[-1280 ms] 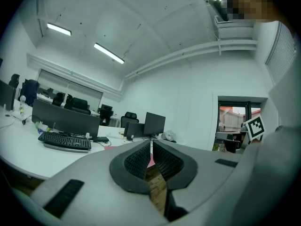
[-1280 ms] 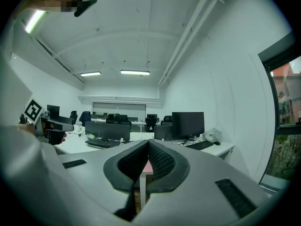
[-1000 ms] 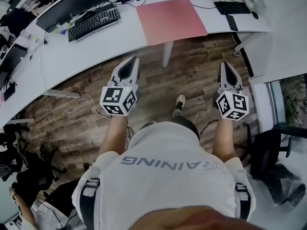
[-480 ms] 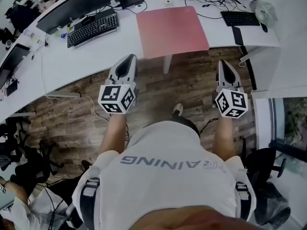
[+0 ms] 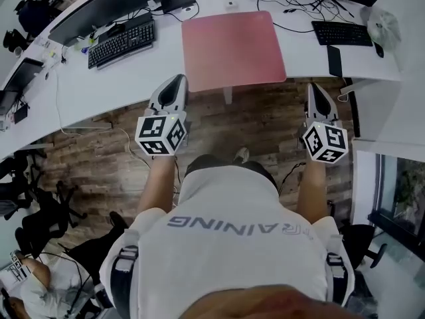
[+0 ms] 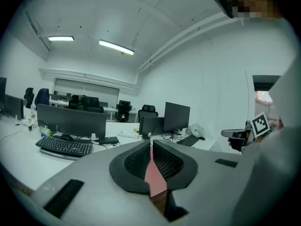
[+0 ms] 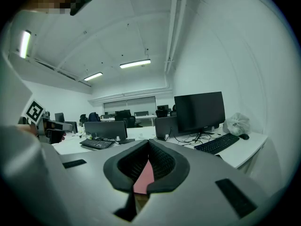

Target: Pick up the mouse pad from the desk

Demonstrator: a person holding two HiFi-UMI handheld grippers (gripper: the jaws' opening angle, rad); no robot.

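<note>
Head view: a pink mouse pad (image 5: 232, 48) lies at the near edge of the white desk (image 5: 133, 72), with both grippers empty and short of it.
The pad lies ahead of and between the two tools. The left gripper (image 5: 176, 80) is just beside the pad's near-left corner, and the right gripper (image 5: 316, 86) stands further off its near-right corner, so the left looks nearer. Both pairs of jaws are pressed together with nothing held (the pink sliver in each gripper view is the pad beyond). The pad is a thin, flat, matte sheet with rounded corners, nearly square, its slightly longer side along the desk's near edge. It is probably limp, so that edge seems the easiest place to pinch it.
</note>
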